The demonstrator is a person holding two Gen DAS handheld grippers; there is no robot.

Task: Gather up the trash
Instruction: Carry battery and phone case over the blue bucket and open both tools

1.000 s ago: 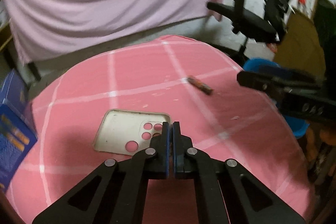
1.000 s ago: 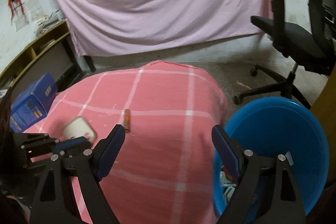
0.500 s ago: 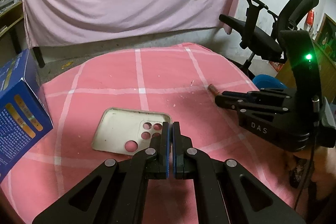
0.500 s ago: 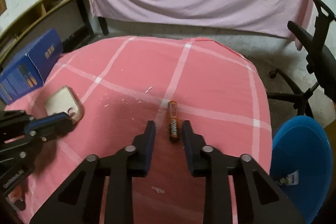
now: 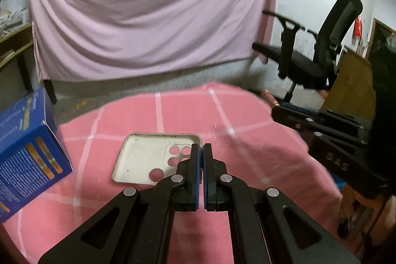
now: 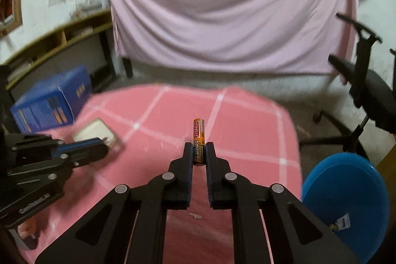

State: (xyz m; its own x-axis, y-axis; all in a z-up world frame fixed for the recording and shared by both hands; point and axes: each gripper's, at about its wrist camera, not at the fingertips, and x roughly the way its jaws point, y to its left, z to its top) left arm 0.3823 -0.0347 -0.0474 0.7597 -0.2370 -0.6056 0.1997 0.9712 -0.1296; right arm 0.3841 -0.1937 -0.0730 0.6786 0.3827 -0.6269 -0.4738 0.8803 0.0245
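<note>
Got the battery (image 6: 198,140) clamped in my right gripper (image 6: 199,152), long axis pointing straight out past the jaws above the pink tabletop (image 6: 247,130), and the blue bin (image 6: 346,189) sits low to my right, left gripper (image 5: 200,165) shut on nothing.

A phone case (image 5: 153,160) is laid on the counter (image 5: 222,115), with a box (image 5: 27,147) to its left. A battery (image 6: 199,142) is held above the counter; a basin (image 6: 346,192) is set low at the right, a chair (image 6: 366,76) behind it.
</note>
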